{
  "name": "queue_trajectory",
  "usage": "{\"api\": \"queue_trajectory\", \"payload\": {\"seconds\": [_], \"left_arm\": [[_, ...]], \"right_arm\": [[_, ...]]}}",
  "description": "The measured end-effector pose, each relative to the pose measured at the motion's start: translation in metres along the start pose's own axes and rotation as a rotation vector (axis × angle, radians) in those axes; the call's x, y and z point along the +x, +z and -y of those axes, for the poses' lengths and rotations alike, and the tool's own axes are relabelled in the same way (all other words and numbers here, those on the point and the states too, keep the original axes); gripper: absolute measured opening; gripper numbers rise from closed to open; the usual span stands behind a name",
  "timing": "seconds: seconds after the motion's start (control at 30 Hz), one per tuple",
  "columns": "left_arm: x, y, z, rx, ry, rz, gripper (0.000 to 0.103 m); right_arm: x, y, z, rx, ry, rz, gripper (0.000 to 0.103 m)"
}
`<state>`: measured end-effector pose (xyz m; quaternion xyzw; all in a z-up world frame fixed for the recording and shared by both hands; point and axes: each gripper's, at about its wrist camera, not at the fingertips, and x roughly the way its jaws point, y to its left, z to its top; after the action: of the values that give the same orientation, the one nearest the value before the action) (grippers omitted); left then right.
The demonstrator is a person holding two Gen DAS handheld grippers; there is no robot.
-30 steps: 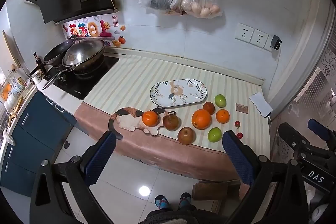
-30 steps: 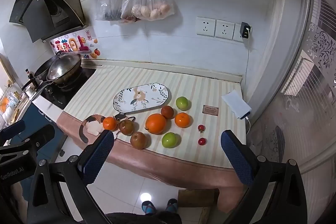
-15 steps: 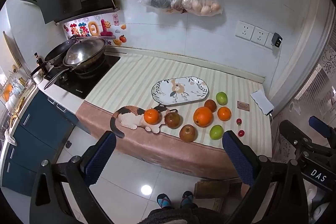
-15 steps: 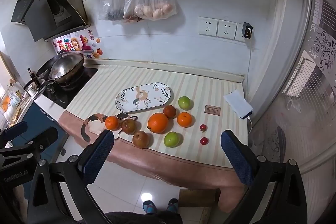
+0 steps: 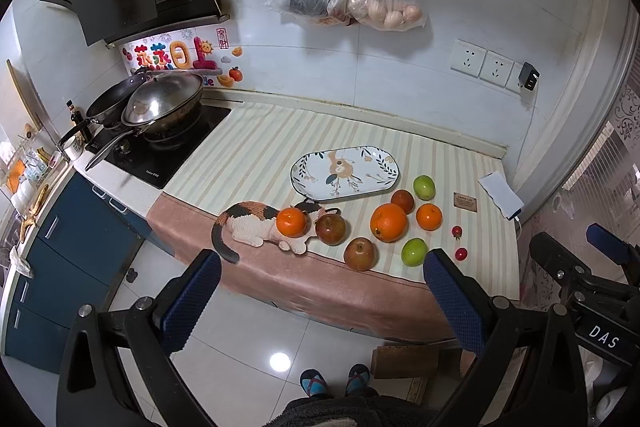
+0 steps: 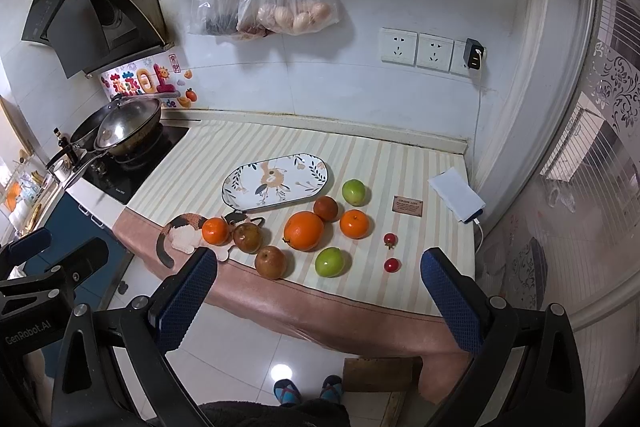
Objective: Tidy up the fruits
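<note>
Several fruits lie on the striped counter cloth: a big orange, small oranges, green apples, brown-red apples and two cherry tomatoes. An empty oval floral plate sits behind them. My left gripper and right gripper are both open and empty, held above the floor in front of the counter's edge.
A cat-shaped mat lies under the leftmost orange. A wok with lid stands on the hob at left. A white power bank and small brown card lie at right. Bags and scissors hang on the wall.
Both grippers have drifted slightly closer to the counter; the fruits sit a little nearer in view. Nothing on the counter has moved.
</note>
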<state>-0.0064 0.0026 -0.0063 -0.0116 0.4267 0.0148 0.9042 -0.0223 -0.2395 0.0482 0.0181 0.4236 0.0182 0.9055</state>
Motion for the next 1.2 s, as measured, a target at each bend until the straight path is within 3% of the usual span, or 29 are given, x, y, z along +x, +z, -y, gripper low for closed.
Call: {"api": "queue_trajectory", "payload": {"seconds": [1.2], "left_arm": [[0.004, 0.0002, -0.0013, 0.0, 0.0, -0.004, 0.103]], "right_arm": [[0.0028, 0.0026, -0.0059, 0.003, 0.006, -0.005, 0.103]]}}
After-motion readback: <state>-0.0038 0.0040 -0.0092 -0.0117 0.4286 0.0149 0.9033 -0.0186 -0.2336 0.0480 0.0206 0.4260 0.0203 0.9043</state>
